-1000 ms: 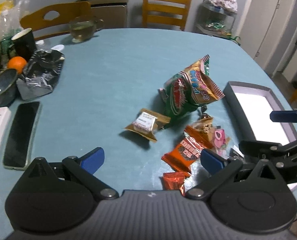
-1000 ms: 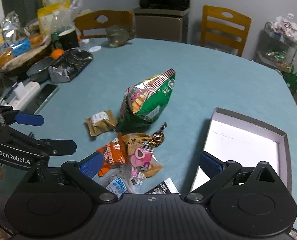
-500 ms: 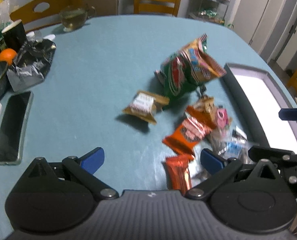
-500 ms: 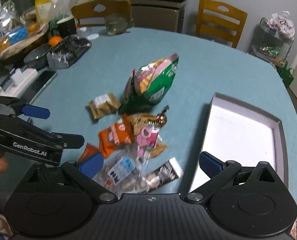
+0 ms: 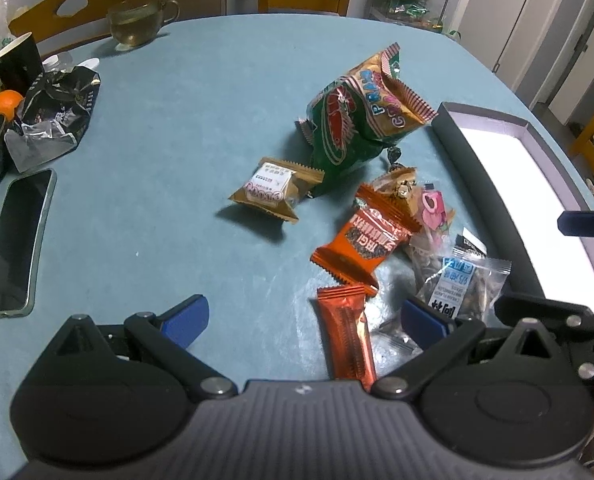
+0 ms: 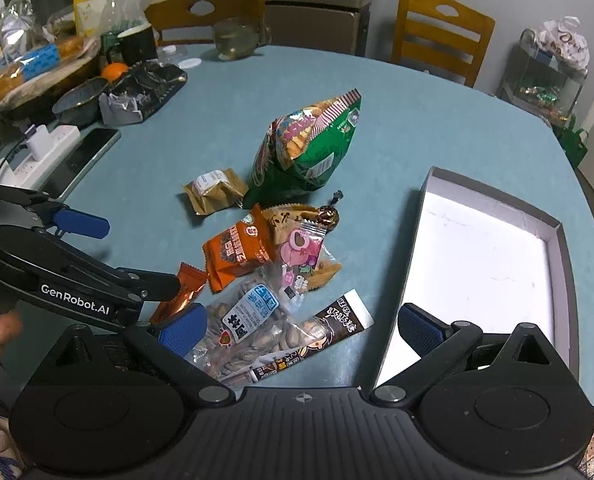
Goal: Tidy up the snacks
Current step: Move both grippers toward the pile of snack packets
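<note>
Both tongs, left (image 5: 303,318) and right (image 6: 301,322), hang spread wide and empty over the teal bench (image 5: 201,92). Left of the puffy green crisp bag (image 5: 357,128) lies a tan foil pack (image 5: 275,188); before it crinkly orange packets (image 5: 363,246); right, a shallow white-lined box (image 6: 493,248).

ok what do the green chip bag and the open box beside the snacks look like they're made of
The green chip bag looks like glossy printed plastic film: it has crimped serrated seals, creases and sheen. The open box looks like matte cardboard, dark outside and white inside, with thin, folded, straight walls, though stiff plastic can't be ruled out.
</note>
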`<action>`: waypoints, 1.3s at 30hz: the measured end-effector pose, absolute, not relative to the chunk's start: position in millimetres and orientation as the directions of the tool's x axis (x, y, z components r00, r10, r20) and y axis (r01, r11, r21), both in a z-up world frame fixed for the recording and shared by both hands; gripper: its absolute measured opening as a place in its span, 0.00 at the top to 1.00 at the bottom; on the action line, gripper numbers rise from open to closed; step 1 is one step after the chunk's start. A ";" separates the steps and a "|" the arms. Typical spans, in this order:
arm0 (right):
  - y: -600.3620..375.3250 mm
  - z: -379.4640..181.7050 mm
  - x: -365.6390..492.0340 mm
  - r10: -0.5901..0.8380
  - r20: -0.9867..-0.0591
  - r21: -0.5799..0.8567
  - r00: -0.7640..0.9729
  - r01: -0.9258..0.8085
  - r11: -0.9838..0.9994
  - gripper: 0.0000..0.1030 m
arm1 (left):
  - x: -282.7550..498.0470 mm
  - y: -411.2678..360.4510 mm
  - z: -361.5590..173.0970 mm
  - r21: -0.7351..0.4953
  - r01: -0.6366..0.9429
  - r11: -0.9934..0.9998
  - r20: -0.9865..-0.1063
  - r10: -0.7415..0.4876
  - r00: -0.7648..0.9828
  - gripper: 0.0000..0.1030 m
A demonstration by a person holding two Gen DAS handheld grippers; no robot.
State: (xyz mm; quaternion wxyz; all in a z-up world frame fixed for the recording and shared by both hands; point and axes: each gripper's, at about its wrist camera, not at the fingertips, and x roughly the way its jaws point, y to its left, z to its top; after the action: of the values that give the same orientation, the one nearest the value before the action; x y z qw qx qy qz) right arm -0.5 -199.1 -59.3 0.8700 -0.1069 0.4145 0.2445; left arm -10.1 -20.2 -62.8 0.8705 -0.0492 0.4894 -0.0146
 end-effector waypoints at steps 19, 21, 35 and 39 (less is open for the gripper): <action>-193.2 -61.6 4.9 0.313 -0.797 0.013 0.517 -0.504 0.864 0.00 | -11.2 -22.4 -67.7 -0.069 -0.014 0.998 -0.874 -0.054 0.483 0.00; -192.6 -61.2 6.2 0.306 -0.803 0.013 0.512 -0.498 0.867 0.00 | -10.5 -23.3 -68.3 -0.068 -0.009 0.998 -0.875 -0.055 0.482 0.00; -187.1 -63.8 10.2 0.272 -0.837 -0.004 0.475 -0.502 0.865 0.00 | -6.7 -32.5 -74.7 -0.072 0.030 0.997 -0.879 -0.078 0.470 0.00; -183.6 -67.4 7.5 0.240 -0.842 -0.053 0.484 -0.516 0.855 0.00 | -5.9 -36.1 -83.2 -0.077 0.044 0.996 -0.890 -0.088 0.448 0.00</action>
State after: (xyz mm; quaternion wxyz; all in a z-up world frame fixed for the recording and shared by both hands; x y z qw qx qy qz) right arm 7.5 -183.6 -67.4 0.8480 -0.1513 0.4564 0.2231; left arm -5.9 -36.1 -83.2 0.8506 -0.0210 0.5239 -0.0389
